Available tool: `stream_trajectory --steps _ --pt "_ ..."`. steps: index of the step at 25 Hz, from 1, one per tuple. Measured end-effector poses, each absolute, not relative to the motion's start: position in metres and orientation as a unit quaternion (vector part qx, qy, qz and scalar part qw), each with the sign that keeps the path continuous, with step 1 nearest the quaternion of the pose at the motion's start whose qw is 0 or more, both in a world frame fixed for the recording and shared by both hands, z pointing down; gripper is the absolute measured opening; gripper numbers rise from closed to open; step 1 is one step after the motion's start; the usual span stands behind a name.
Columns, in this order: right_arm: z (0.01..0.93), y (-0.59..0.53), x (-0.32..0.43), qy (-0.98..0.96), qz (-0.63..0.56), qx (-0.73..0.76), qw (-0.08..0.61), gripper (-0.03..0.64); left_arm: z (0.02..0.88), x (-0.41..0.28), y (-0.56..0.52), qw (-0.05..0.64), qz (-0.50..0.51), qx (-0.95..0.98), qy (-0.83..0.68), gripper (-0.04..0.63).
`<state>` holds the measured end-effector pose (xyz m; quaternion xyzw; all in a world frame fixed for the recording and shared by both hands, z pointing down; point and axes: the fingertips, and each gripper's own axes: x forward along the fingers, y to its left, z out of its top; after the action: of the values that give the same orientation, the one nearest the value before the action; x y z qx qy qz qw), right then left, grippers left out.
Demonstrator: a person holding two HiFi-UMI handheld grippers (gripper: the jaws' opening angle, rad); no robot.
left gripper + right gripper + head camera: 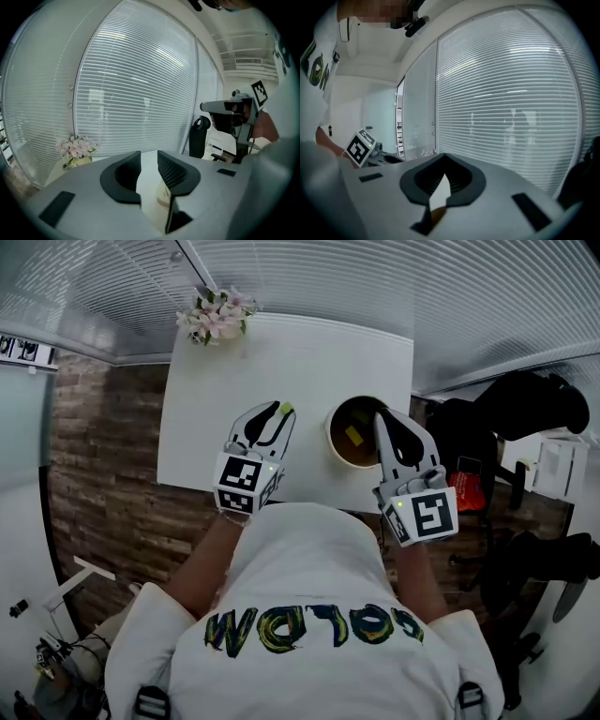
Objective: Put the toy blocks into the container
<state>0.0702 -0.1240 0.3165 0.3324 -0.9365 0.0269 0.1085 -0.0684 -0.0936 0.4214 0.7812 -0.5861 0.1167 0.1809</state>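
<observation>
On the white table (281, 362) stands a round tan container (339, 448) with a yellow block (352, 435) lying inside. My left gripper (275, 409) hovers just left of the container, and a small yellow-green block (285, 409) shows at its tips, pinched between the part-closed jaws. In the left gripper view the left gripper (149, 161) has a pale shape filling the gap between its jaws. My right gripper (381, 418) is over the container's right rim. In its own view the right gripper (442, 176) is shut with nothing between its jaws.
A pot of pink flowers (217, 315) sits at the table's far left corner, also in the left gripper view (75, 149). Window blinds run behind the table. A black chair (525, 409) and a red item (466, 491) stand off the table's right side.
</observation>
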Motion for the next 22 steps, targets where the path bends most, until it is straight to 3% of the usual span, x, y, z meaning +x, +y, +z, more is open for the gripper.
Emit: stream_trajectory --steps 8,22 --pt "0.324 -0.126 0.078 -0.932 0.036 0.343 0.112 0.009 0.473 -0.070 -0.103 0.212 0.163 0.781 -0.564 0.167" --pt "0.359 -0.126 0.099 -0.923 0.056 0.356 0.134 0.009 0.587 -0.071 -0.116 0.225 0.281 0.781 -0.511 0.181"
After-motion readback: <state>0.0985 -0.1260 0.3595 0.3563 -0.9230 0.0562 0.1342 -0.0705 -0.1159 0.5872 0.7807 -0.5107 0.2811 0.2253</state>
